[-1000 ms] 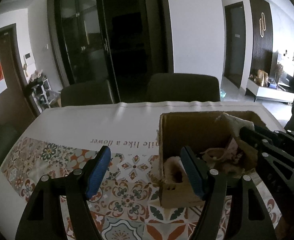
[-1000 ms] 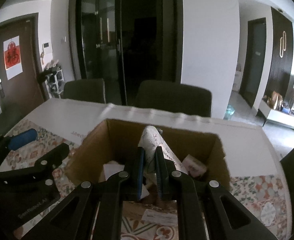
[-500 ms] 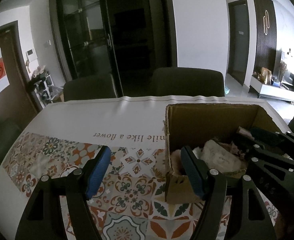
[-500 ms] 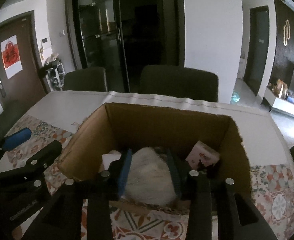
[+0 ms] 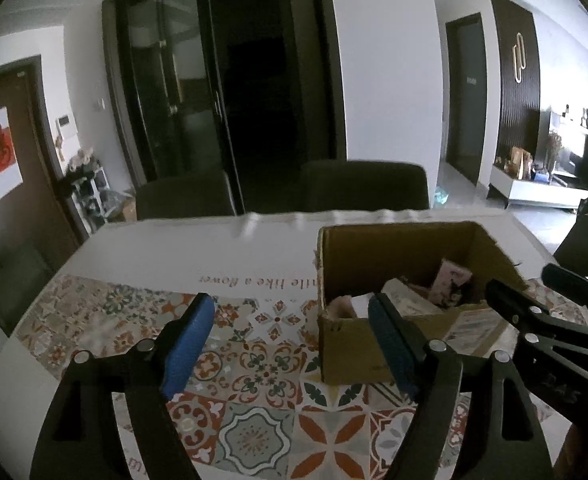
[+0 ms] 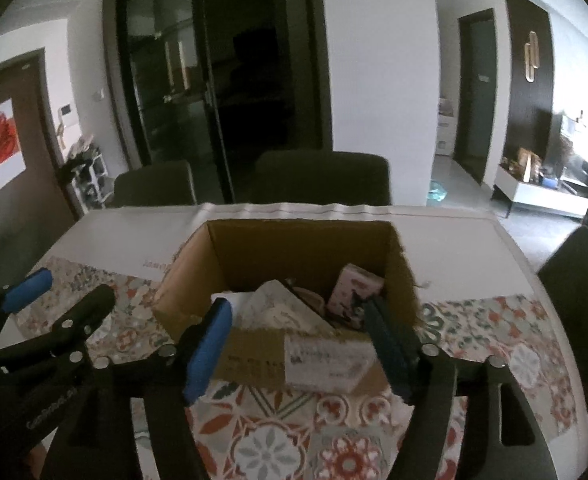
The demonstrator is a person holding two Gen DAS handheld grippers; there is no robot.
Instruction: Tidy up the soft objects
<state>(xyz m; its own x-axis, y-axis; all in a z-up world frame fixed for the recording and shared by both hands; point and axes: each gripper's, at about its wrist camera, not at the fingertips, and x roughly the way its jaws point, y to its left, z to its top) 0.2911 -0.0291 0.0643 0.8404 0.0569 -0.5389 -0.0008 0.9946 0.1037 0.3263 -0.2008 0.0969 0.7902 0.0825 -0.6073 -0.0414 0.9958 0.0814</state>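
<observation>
The soft things lie inside the open brown cardboard box (image 6: pixel 294 256): a white crumpled cloth with a faint print (image 6: pixel 282 308) in the middle, and a small pink packet (image 6: pixel 356 286) that leans at the right inner wall. In the left wrist view I see also something pink and fluffy (image 5: pixel 342 306) at the near left corner of the box, but I cannot tell what it is. A white label (image 6: pixel 326 360) is on the near outer wall of the box.

My right gripper (image 6: pixel 300 344) is in front of this near wall, with its blue-padded fingers (image 6: pixel 208 344) spread wide and nothing between them. My left gripper (image 5: pixel 294 348) is to the left of the box, also wide apart and holding nothing; its right finger is before the near left corner of the box.

The box stands on a table covered with a tablecloth of coloured tile pattern (image 5: pixel 262 360), which has a white band with printed words (image 5: pixel 254 280) behind. Two dark chairs (image 6: pixel 322 178) stand at the far side of the table, before dark glass doors (image 5: pixel 182 92).
</observation>
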